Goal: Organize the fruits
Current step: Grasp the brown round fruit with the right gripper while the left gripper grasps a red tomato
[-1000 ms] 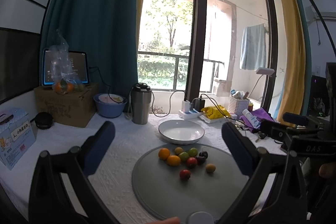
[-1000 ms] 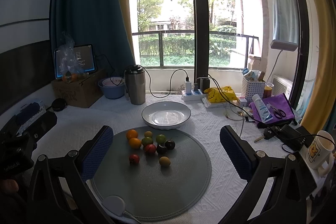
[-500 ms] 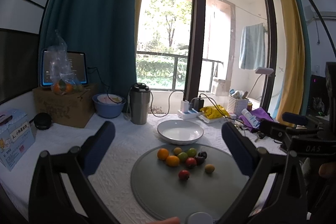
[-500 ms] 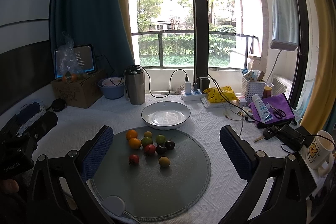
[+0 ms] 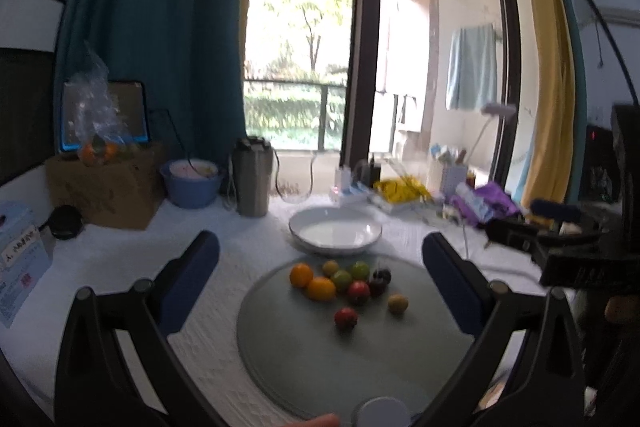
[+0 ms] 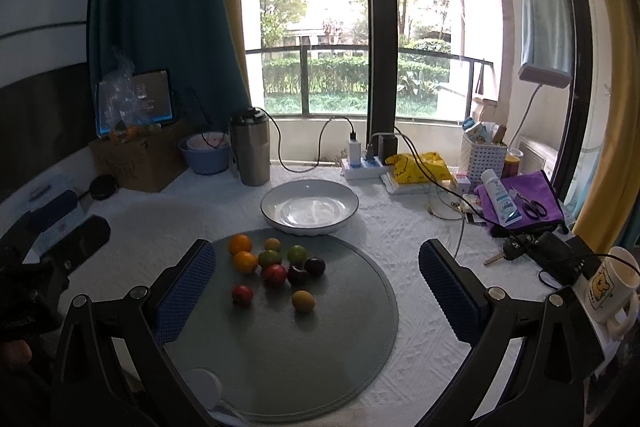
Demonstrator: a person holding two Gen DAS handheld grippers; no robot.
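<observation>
Bumpy white cloth over the whole surface (image 6: 408, 239), soft and quilted. Big windows behind, with a dark blue curtain (image 6: 160, 27) at the side.

Right tool (image 6: 316, 287) spread wide, nothing held, blue dimpled pads (image 6: 186, 287) on black arms. Left tool (image 5: 320, 287) spread wide too, nothing held, picture a bit blurry.

Flat round grey mat (image 6: 304, 355) right under and between the right tool's fingers, smooth top, ribbed rim. Small round fruits (image 6: 276, 267) bunched on the far half of the mat, just ahead of the tool tips: two orange ones (image 6: 242, 253) at left, green ones (image 6: 296, 253), dark plums (image 6: 314, 265), red ones (image 6: 243, 294), one yellow one (image 6: 303, 301) nearest, a little apart. Near half of the mat bare, lots of room to come down.

Shiny white bowl (image 6: 310, 207) with a thin dark rim just past the mat's far edge, nothing inside. Tall metal flask (image 6: 251, 151) farther back to the left. Cables, keys and a mug (image 6: 612, 287) crowded off to the right, near the surface's edge.
</observation>
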